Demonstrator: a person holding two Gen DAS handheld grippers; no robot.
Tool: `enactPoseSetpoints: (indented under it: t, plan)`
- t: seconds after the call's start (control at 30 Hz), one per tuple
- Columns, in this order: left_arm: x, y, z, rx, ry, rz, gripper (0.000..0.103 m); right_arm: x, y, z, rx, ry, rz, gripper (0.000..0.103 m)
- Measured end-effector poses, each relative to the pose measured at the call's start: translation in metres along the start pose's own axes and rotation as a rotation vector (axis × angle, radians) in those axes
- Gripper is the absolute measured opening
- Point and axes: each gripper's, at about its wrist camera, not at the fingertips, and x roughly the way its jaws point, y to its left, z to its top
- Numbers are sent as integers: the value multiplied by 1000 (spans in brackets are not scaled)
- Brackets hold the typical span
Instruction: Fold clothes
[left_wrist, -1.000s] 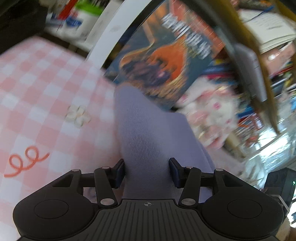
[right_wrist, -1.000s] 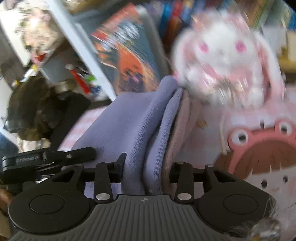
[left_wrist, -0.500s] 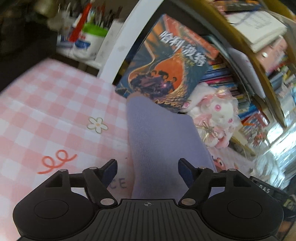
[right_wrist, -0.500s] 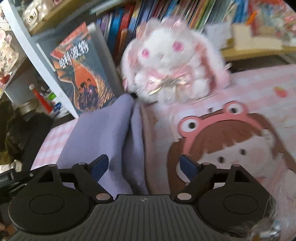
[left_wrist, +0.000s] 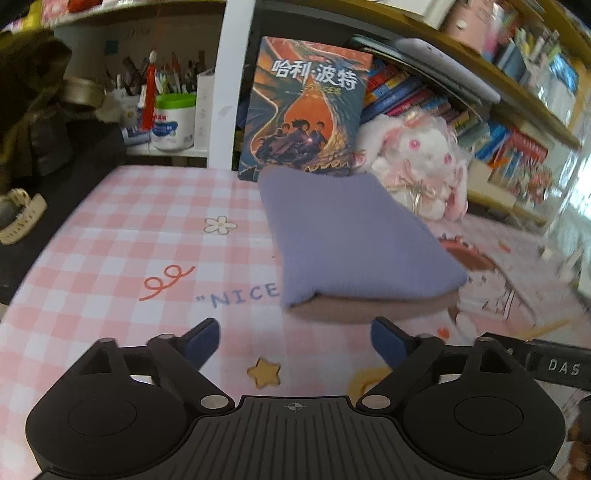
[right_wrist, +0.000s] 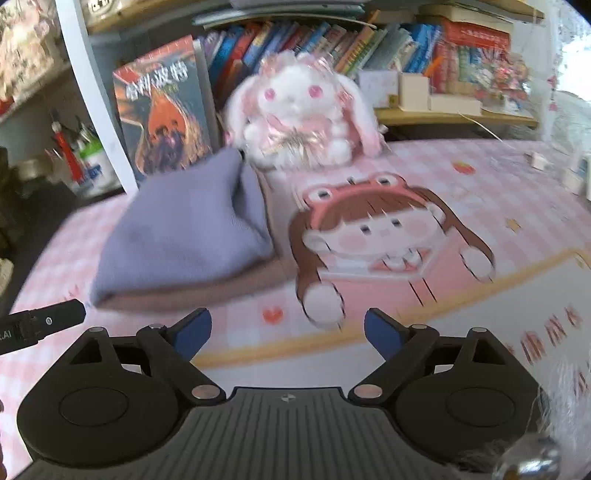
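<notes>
A folded purple garment (left_wrist: 351, 236) with a mauve underside lies on the pink checked table cover (left_wrist: 122, 236), its far edge near a standing book. In the left wrist view my left gripper (left_wrist: 293, 341) hovers just short of the garment's near edge, jaws still opening, nothing between them. In the right wrist view the same garment (right_wrist: 184, 229) lies ahead to the left. My right gripper (right_wrist: 287, 332) is over the cover in front of it, jaws still opening and empty.
A large book (left_wrist: 306, 107) stands behind the garment against a white shelf post (left_wrist: 225, 81). A white plush rabbit (right_wrist: 299, 114) sits to the garment's right. Bookshelves (right_wrist: 369, 48) run along the back. A printed cartoon girl (right_wrist: 376, 236) covers the cover's right part. Pen holders (left_wrist: 166, 110) stand at back left.
Both grippers let go of the purple garment, opened wide and drew back toward me. The garment now lies flat on the table, away from the fingers.
</notes>
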Motion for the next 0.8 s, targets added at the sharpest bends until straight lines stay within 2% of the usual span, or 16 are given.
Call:
enactPoseSetpoints:
  t: [0.2,0.5,0.8]
  plan:
    - [-9,-10,-11,62,10,35,97,-10,9,-17,-12,18,-27,91]
    - [-13,-5,-14,45,20,53,103,-14,15,-23,-40,32,-56,98]
    - [-16,-8,-16,56,19,44,103,-16,15,-26,-49,40,-71,103]
